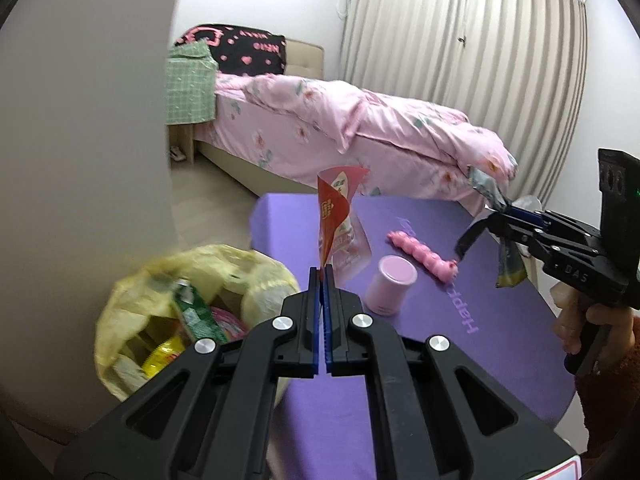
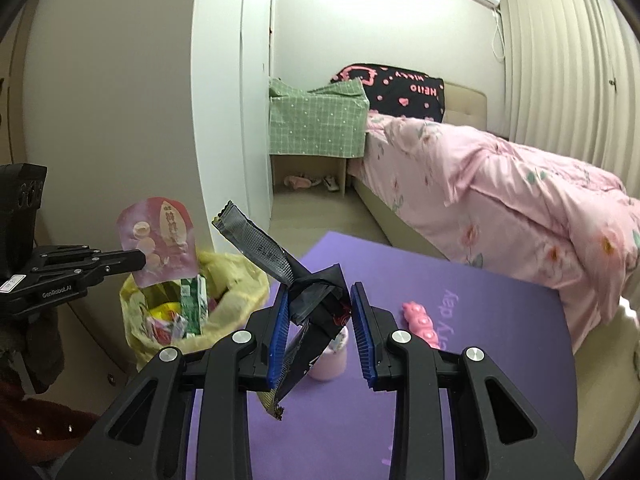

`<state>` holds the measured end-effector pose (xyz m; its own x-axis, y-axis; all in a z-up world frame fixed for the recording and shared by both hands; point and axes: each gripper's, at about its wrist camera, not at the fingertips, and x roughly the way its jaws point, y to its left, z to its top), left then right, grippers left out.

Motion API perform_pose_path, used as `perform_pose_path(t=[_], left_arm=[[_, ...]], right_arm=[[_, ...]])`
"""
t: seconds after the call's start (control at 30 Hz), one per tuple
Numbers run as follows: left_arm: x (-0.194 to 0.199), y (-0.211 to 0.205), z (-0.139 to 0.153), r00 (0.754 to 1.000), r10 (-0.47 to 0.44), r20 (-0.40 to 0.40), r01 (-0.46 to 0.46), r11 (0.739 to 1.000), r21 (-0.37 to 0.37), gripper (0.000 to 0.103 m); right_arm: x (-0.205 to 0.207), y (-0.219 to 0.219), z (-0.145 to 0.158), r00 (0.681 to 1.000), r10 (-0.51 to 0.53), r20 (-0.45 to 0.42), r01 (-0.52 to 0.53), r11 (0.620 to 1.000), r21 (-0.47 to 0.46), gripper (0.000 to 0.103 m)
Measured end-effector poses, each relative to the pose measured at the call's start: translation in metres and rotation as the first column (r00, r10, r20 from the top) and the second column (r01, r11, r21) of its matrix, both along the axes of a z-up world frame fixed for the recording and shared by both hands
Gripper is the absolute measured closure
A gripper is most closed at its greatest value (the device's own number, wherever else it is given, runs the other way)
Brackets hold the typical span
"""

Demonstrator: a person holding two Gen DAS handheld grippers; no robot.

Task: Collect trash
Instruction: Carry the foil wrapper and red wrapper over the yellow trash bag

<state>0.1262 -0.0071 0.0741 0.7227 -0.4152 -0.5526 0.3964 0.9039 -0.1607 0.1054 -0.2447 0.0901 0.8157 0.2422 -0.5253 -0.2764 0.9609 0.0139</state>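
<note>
My left gripper (image 1: 324,270) is shut on a red and pink snack wrapper (image 1: 340,224), held upright over the near left of the purple mat (image 1: 460,344); the wrapper also shows in the right wrist view (image 2: 160,240), above the yellow trash bag (image 2: 232,280). The bag (image 1: 132,320) stands open left of the mat with several wrappers inside. My right gripper (image 2: 320,312) has its jaws apart around a crumpled black and silver wrapper (image 2: 308,300) that hangs between them, touching the left pad. In the left wrist view the right gripper (image 1: 504,210) appears at the right with that wrapper (image 1: 508,260) dangling.
A pink cylindrical container (image 1: 390,284) and a pink bumpy toy (image 1: 424,254) sit on the mat. A bed with pink bedding (image 1: 360,120) stands behind. A curved wall (image 1: 80,120) is at the left, curtains (image 1: 460,32) at the back.
</note>
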Motion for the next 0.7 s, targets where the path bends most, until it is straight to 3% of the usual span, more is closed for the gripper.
perform_pose_path(t=[0.27,0.57,0.7], left_arm=[[0.025,0.045,-0.024,0.989,0.115,-0.089,-0.115,0.993,0.013,0.102],[0.063,0.082,-0.095,0.928,0.229,-0.294,-0.222,0.973,0.057,0.102],[0.075,0.092,-0.122,0.910,0.212,-0.356,-0.219,0.976,0.020,0.100]], right_arm=[[0.007,0.019,0.008,0.999,0.030,0.014,-0.030,1.000,-0.006,0.074],[0.022,0.024,-0.007,0.999,0.033,-0.043,-0.033,0.999,0.006,0.074],[0.027,0.030,-0.015,0.997,0.039,-0.069,-0.039,0.999,0.004,0.074]])
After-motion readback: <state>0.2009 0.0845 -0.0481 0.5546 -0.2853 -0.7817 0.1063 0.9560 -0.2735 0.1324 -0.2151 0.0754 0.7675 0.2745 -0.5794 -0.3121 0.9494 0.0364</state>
